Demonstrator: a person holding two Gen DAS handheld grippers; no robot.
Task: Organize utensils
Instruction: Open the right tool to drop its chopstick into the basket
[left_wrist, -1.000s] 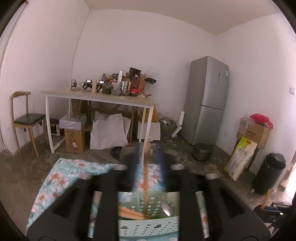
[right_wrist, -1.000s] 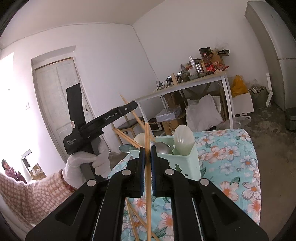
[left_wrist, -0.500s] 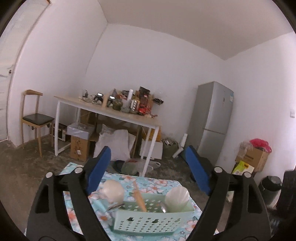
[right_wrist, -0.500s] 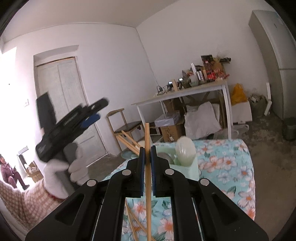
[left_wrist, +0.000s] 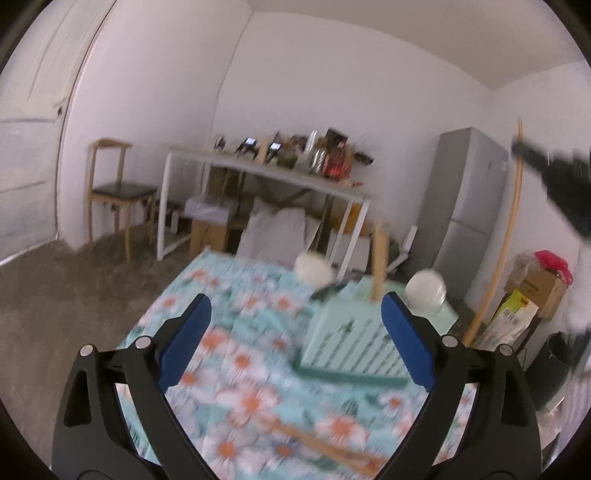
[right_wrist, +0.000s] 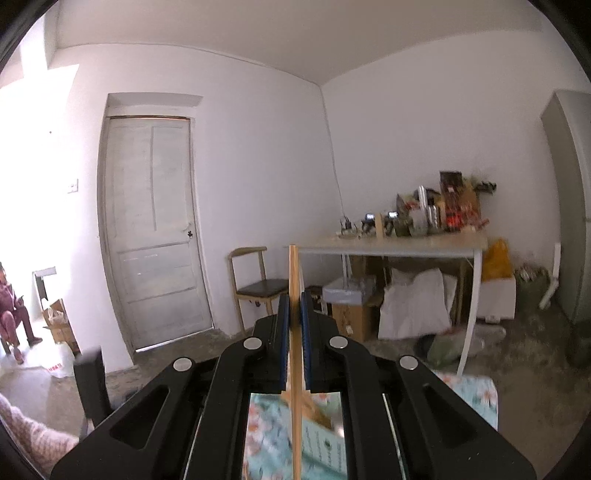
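Note:
My left gripper (left_wrist: 295, 299) hovers over the floral cloth (left_wrist: 236, 332), its jaws opening wide with nothing between them. To its right stands the pale green utensil basket (left_wrist: 354, 332), holding two white spoons (left_wrist: 312, 269) and an upright chopstick (left_wrist: 380, 258). More chopsticks (left_wrist: 325, 443) lie on the cloth near me. My right gripper (right_wrist: 294, 299) is shut on one wooden chopstick (right_wrist: 294, 269) held upright. It is raised above the basket (right_wrist: 325, 435), seen blurred below. In the left wrist view, this held chopstick (left_wrist: 509, 221) shows at the right.
A cluttered white table (right_wrist: 391, 247) and a wooden chair (right_wrist: 255, 284) stand by the far wall, beside a door (right_wrist: 151, 229). A grey fridge (left_wrist: 469, 206), boxes (left_wrist: 535, 284) and a black bin (left_wrist: 561, 362) are at the right. A person (right_wrist: 11, 306) sits far left.
My left gripper let go of its chopstick, opened wide and swung left and down, away from the basket. The right gripper rose with its chopstick, so the basket sank below it.

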